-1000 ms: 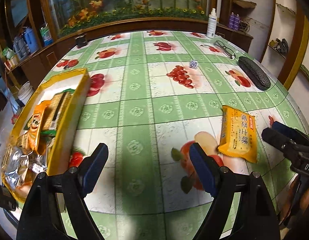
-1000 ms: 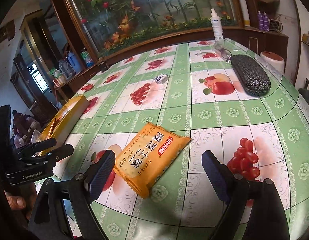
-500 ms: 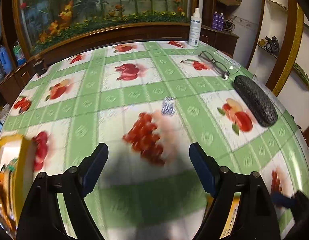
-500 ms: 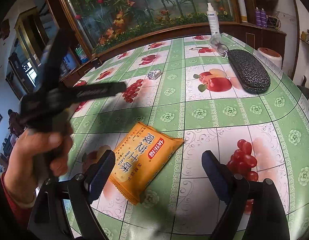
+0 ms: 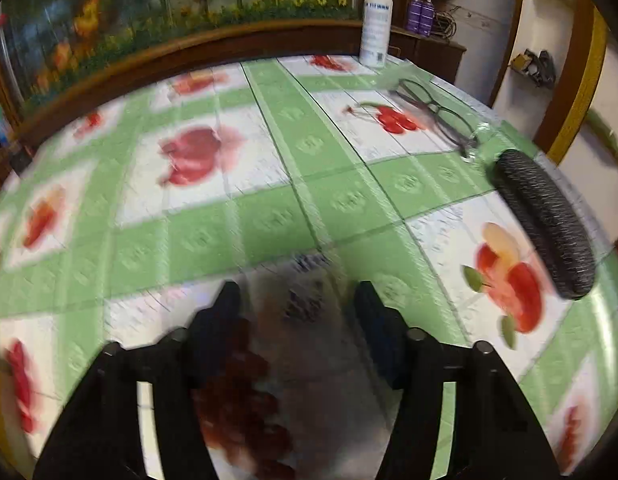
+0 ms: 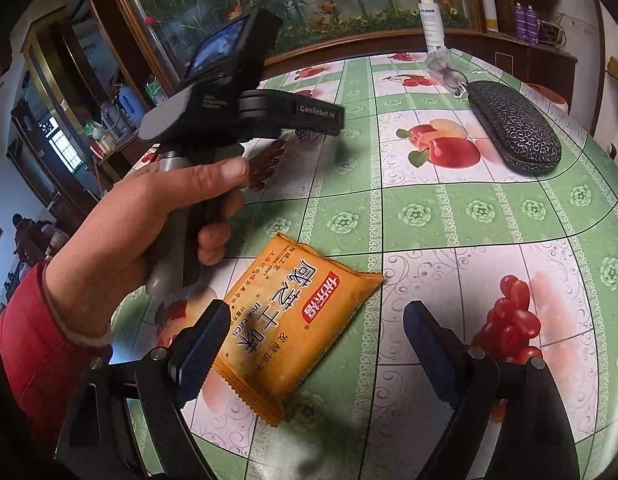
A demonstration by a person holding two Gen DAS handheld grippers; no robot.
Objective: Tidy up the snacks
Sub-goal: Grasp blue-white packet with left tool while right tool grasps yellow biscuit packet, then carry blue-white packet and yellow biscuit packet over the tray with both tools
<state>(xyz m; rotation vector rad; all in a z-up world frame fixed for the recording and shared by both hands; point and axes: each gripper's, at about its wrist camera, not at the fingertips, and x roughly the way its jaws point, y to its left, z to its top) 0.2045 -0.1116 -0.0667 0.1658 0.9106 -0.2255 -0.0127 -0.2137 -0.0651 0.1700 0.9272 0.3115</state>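
The left gripper (image 5: 297, 300), fingers part-spread around a blurred small packet (image 5: 305, 292), reaches far while the wide-spread right gripper (image 6: 315, 330) frames the orange biscuit pack (image 6: 293, 320) for pickup.

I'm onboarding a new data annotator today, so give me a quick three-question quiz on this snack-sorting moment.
1. True or false: the orange biscuit packet lies flat on the table, between the fingers of the open right gripper.
2. Which item lies nearest the eyeglasses? A) glasses case B) biscuit packet C) spray bottle
3. Fill in: the left gripper reaches over a small, blurred ____ candy.

Key: 1 true; 2 A; 3 wrapped.
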